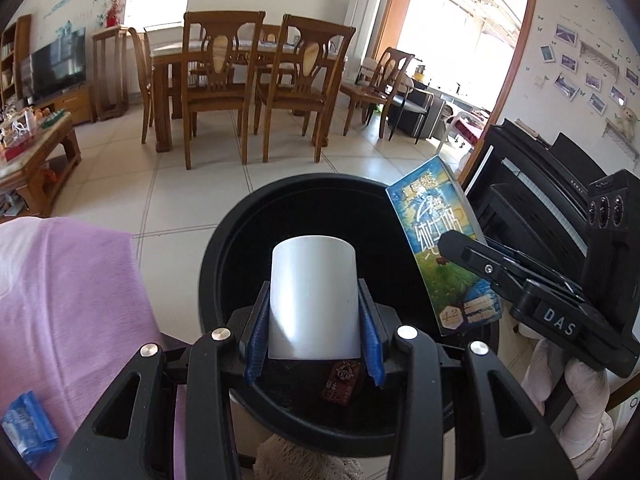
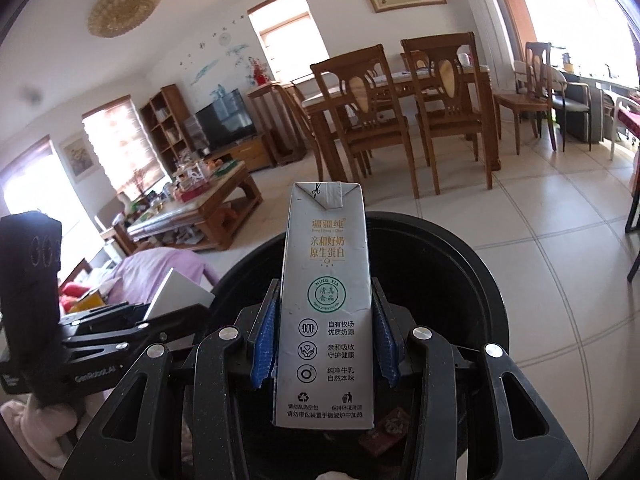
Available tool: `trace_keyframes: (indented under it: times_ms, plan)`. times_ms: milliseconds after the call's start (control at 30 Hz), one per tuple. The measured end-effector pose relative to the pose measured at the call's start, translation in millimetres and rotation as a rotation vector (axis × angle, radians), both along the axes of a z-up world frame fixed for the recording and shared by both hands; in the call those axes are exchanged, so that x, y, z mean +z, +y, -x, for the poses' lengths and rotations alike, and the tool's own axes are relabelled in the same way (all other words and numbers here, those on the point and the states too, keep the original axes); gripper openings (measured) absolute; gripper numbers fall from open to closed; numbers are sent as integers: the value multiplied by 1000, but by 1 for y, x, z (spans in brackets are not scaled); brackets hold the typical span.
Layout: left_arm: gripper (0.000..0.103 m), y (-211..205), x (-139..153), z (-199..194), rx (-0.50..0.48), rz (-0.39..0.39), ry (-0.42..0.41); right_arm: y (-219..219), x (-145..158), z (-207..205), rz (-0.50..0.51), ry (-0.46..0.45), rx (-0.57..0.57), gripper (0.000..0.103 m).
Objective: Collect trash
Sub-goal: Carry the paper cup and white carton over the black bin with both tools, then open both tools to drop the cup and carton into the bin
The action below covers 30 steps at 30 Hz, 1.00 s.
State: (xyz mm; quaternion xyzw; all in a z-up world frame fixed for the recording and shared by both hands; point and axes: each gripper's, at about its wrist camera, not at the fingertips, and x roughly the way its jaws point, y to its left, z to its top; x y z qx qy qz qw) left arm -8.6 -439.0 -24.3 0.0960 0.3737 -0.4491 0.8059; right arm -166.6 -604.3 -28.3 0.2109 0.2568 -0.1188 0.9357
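A white paper cup [image 1: 312,280] sits between the blue pads of my left gripper [image 1: 314,300], which is shut on it above the round black trash bin [image 1: 296,184]. A small red wrapper [image 1: 340,380] lies on the bin's bottom. My right gripper [image 1: 464,250] comes in from the right over the bin's rim, shut on a blue-and-green milk carton [image 1: 436,232]. In the right wrist view the carton's grey side [image 2: 324,280] stands upright in my right gripper [image 2: 324,308] over the bin [image 2: 472,264]. My left gripper [image 2: 160,314] with the cup [image 2: 180,292] shows at the left.
A pink blanket [image 1: 68,300] with a blue packet [image 1: 28,428] lies left of the bin. A black piano [image 1: 540,184] stands close on the right. A dining table with chairs [image 1: 240,80] and a cluttered coffee table [image 1: 32,152] lie beyond the tiled floor. A gloved hand [image 1: 568,384] holds the right gripper.
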Motion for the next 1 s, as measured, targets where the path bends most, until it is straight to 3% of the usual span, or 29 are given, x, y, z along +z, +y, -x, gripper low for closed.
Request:
trace_keyframes:
  times_ms: [400,1000]
  plan:
    - [39,-30,-19,6,-56,-75,8,-10,-29,-7,7,49,-18,42]
    - [40,-44,-35,6,-90,-140,18,-1,-37,-30,49,102,-16,42]
